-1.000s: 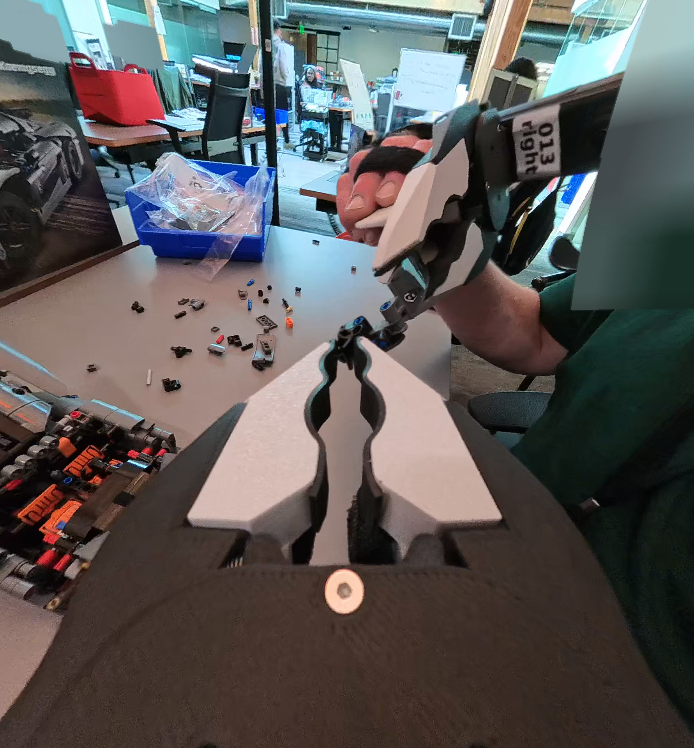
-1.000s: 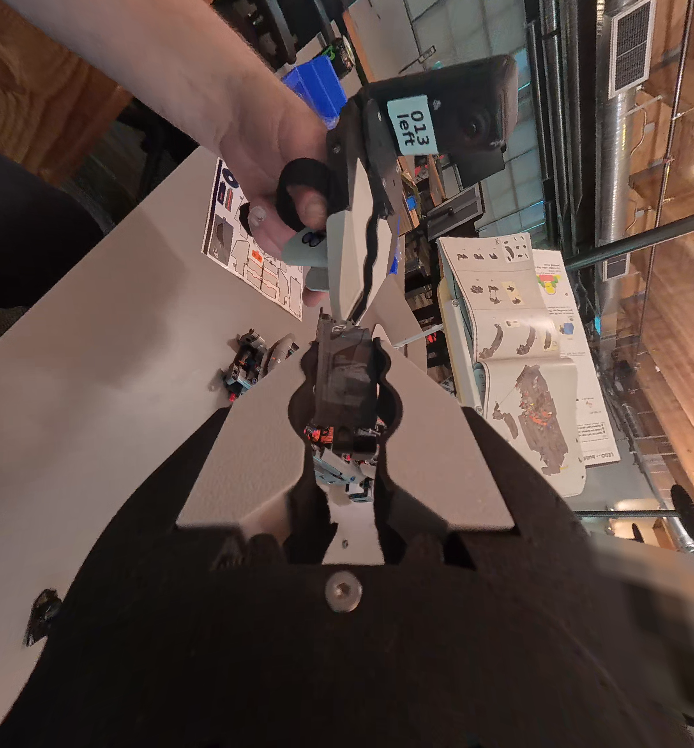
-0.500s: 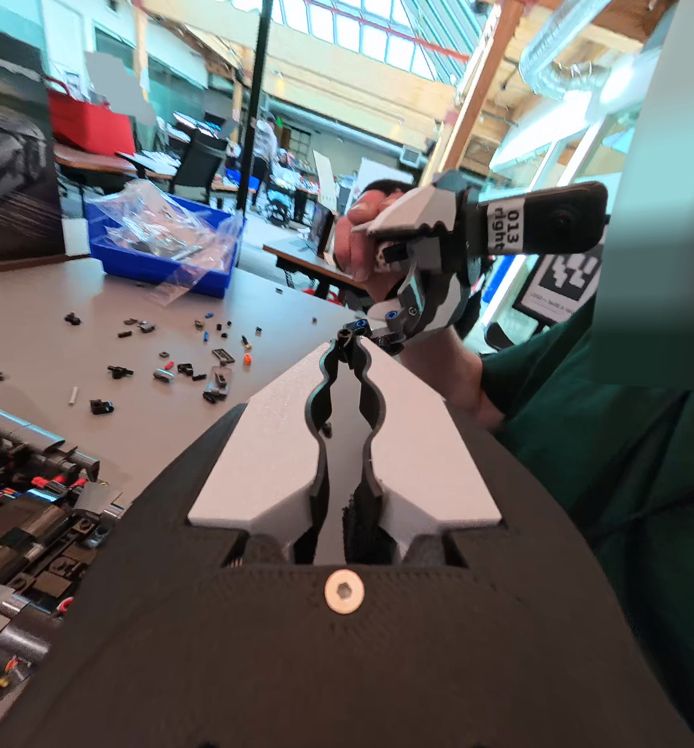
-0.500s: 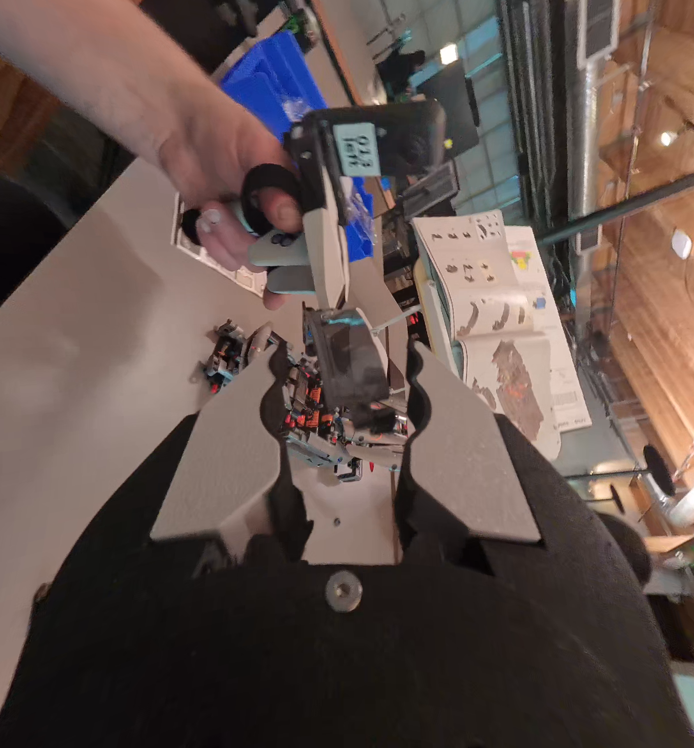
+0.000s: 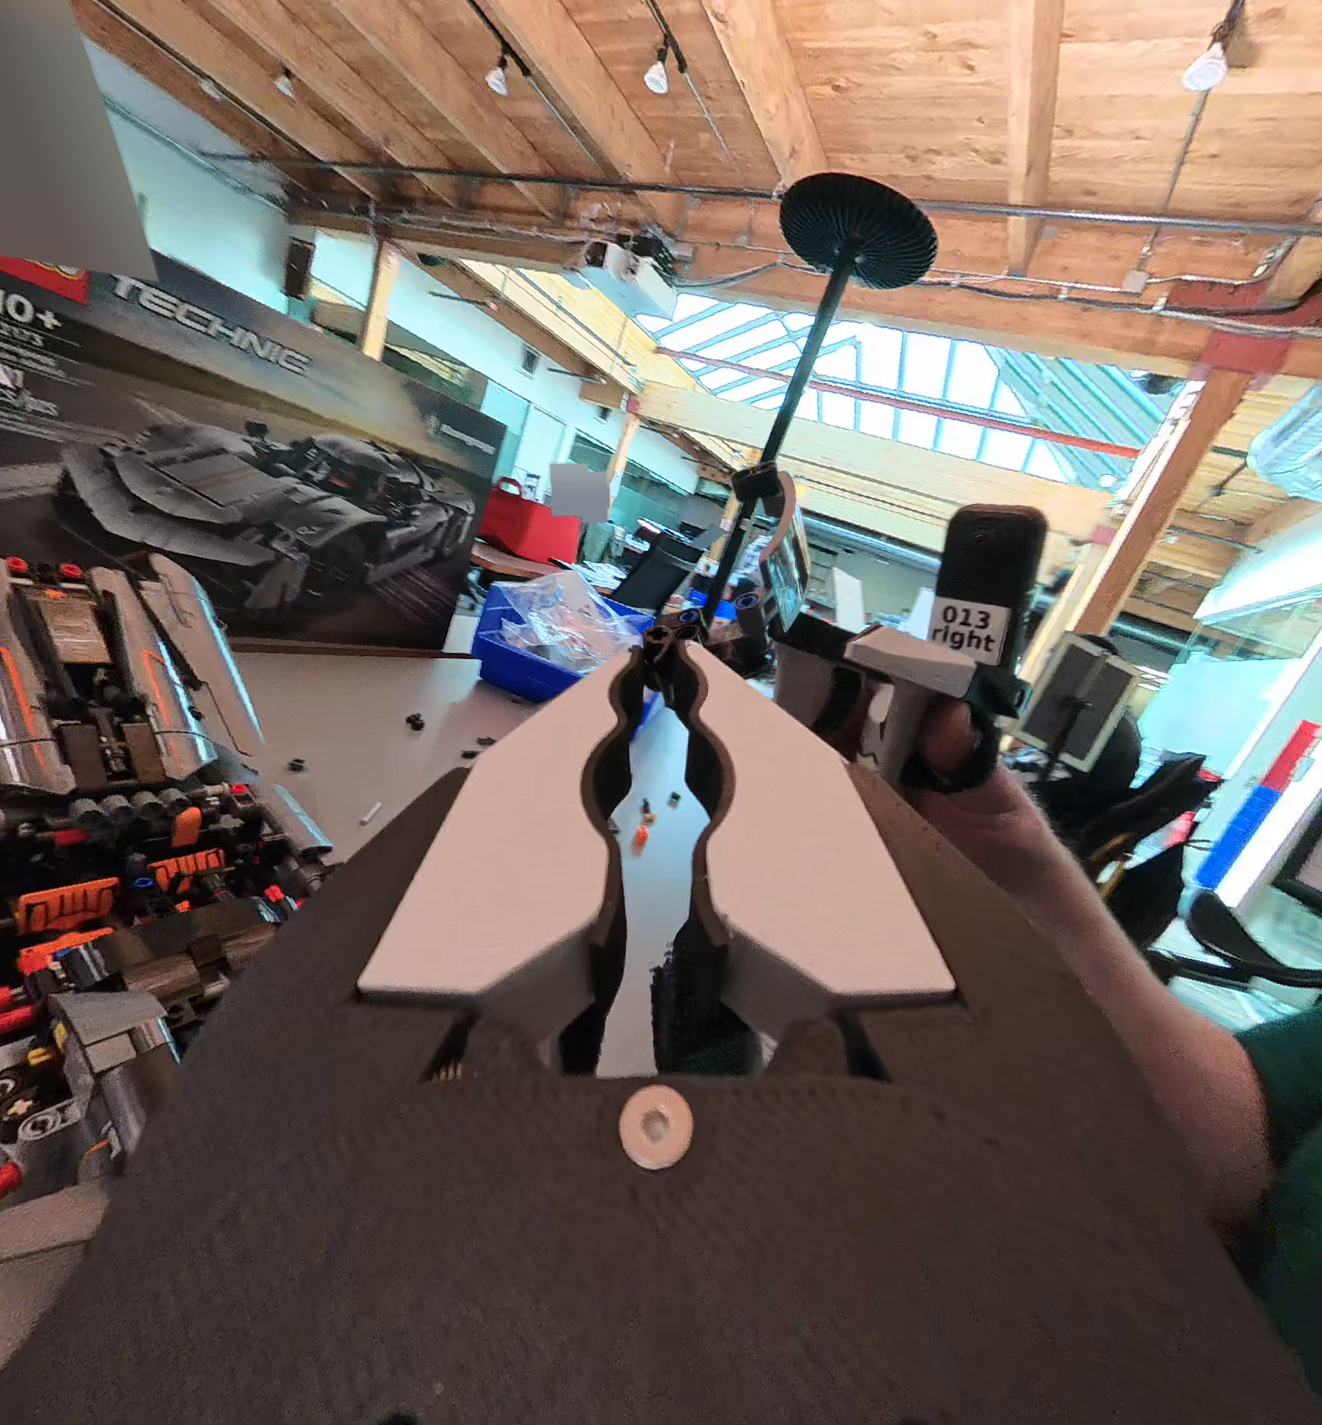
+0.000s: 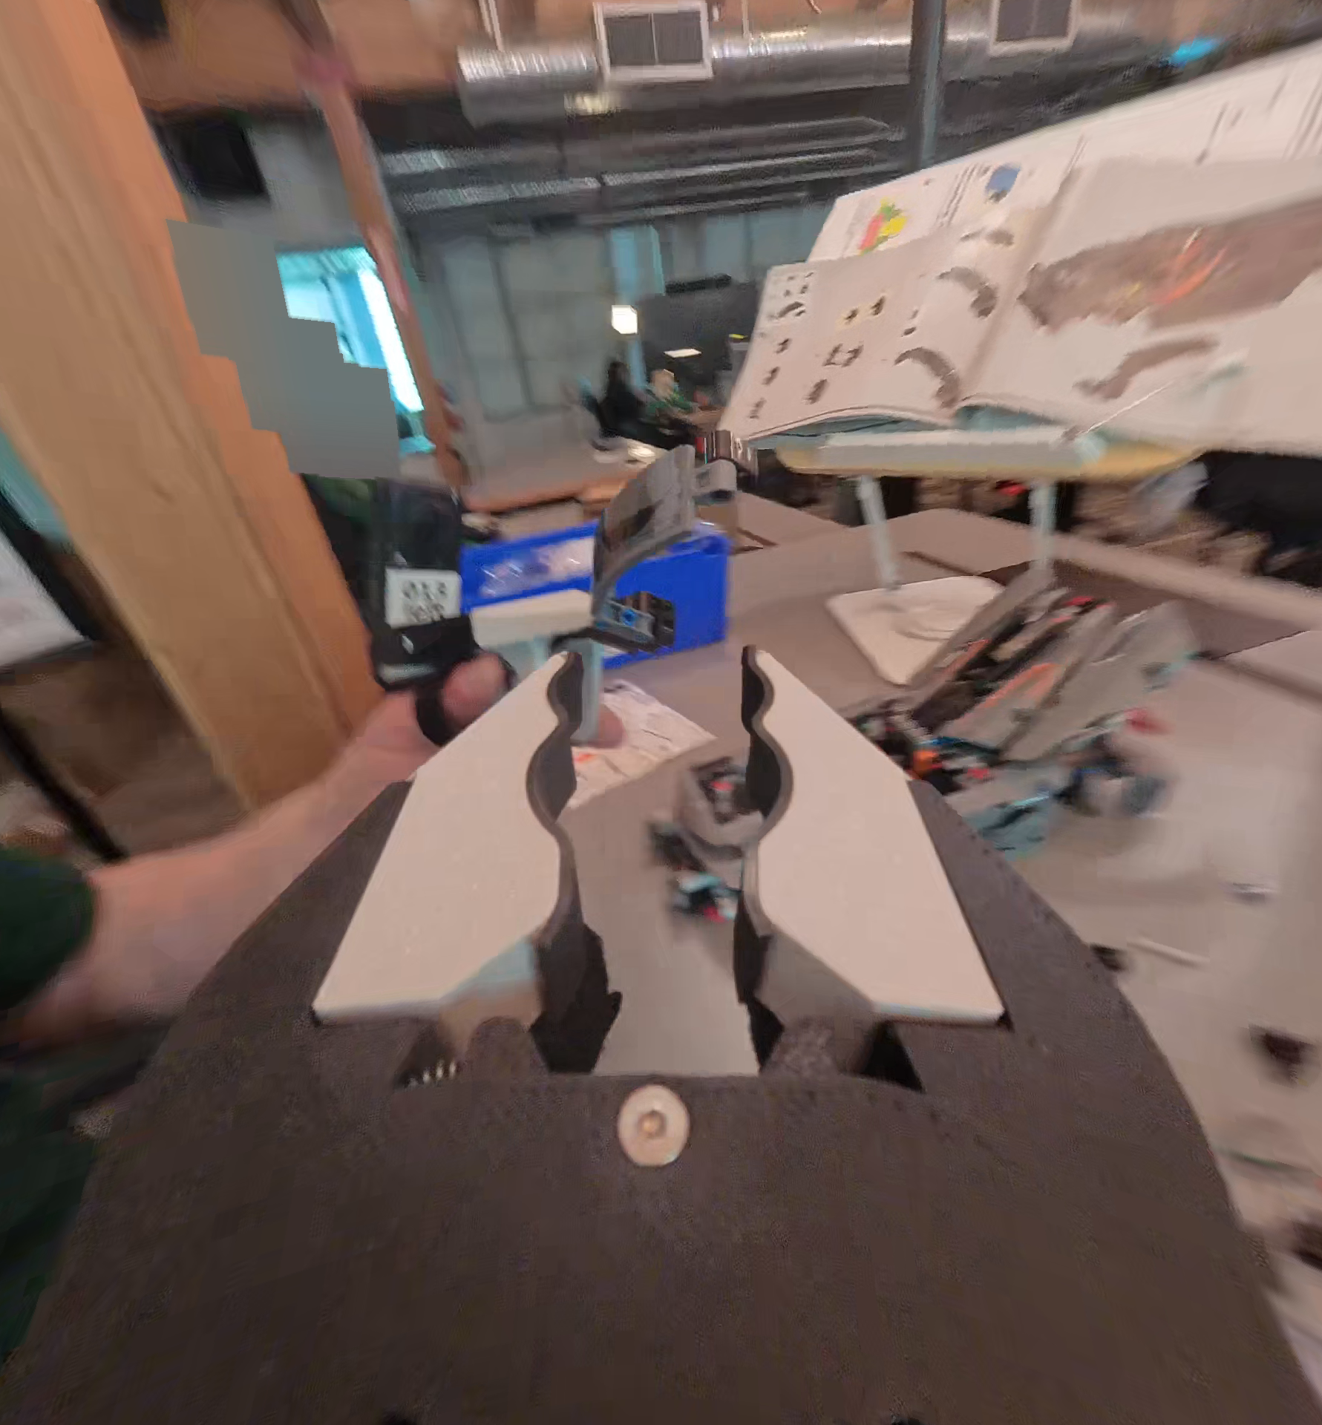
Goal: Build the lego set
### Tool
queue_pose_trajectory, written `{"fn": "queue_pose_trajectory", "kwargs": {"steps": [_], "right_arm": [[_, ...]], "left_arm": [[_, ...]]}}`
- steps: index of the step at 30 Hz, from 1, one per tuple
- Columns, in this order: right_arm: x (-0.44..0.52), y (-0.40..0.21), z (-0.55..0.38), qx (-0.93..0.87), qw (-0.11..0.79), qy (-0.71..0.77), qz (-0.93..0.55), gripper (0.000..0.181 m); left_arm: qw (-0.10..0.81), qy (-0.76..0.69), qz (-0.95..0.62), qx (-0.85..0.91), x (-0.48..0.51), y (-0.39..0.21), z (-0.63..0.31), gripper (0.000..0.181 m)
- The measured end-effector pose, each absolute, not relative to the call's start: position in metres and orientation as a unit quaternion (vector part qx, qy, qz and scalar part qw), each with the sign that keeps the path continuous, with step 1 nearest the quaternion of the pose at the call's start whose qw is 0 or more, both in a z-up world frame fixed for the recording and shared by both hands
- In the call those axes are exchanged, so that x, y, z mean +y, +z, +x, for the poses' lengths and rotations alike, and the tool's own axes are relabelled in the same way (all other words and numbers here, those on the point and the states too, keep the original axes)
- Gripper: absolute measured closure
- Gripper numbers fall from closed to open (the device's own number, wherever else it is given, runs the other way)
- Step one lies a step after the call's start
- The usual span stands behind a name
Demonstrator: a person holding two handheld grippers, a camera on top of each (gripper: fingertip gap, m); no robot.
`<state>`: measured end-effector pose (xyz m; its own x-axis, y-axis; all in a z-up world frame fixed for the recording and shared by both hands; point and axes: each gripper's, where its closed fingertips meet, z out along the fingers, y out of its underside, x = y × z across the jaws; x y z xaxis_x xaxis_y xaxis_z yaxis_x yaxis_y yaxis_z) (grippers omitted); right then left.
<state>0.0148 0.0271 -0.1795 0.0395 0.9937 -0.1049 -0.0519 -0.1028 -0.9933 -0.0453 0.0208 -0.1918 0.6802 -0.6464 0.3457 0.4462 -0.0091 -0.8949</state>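
My left gripper (image 5: 661, 648) is shut on the dark end of a small lego subassembly (image 5: 781, 555), a grey panel with blue pins, and holds it up in the air. It also shows in the right wrist view (image 6: 642, 524), where the left gripper (image 6: 580, 628) grips it from the left. My right gripper (image 6: 657, 671) is open and empty, a little back from the subassembly. It also shows in the left wrist view (image 5: 812, 671), just right of the piece. The big grey and orange car model (image 5: 102, 810) lies on the table at the left.
The set's box (image 5: 218, 463) stands behind the car model. A blue bin (image 5: 542, 663) holds plastic bags. Loose small pieces (image 5: 642, 833) lie on the table. An open instruction booklet (image 6: 1028, 308) rests on a stand. A sticker sheet (image 6: 634, 740) and another small subassembly (image 6: 711, 833) lie on the table. Tip to tip, the grippers are about 7 centimetres apart.
My right gripper has opened, let go of the subassembly and drawn back. My left gripper keeps hold of it and has tilted upward.
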Motion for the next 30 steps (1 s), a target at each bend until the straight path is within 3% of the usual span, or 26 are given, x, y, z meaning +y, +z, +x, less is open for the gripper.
{"fn": "queue_pose_trajectory", "kwargs": {"steps": [4, 7, 9, 15, 23, 30], "right_arm": [[0.024, -0.178, 0.003, -0.389, 0.431, 0.635, -0.51, 0.145], [0.025, -0.173, 0.0, -0.371, 0.424, 0.661, -0.494, 0.161], [0.023, -0.169, 0.0, -0.37, 0.42, 0.675, -0.481, 0.172], [0.016, -0.169, -0.001, -0.379, 0.383, 0.701, -0.466, 0.181], [0.033, -0.194, -0.002, -0.384, 0.297, 0.694, -0.532, 0.181], [0.035, -0.254, -0.014, -0.392, 0.164, 0.649, -0.631, 0.181]], "left_arm": [[0.728, -0.332, -0.592, 0.096, 0.019, -0.192, -0.036, 0.177], [0.741, -0.297, -0.595, 0.097, 0.018, -0.193, -0.032, 0.177], [0.734, -0.305, -0.6, 0.09, 0.018, -0.197, -0.031, 0.177], [0.72, -0.328, -0.605, 0.086, 0.018, -0.208, -0.028, 0.174], [0.715, -0.23, -0.651, 0.116, 0.007, -0.218, -0.059, 0.153], [0.61, -0.126, -0.767, 0.153, 0.01, -0.268, -0.119, 0.146]]}}
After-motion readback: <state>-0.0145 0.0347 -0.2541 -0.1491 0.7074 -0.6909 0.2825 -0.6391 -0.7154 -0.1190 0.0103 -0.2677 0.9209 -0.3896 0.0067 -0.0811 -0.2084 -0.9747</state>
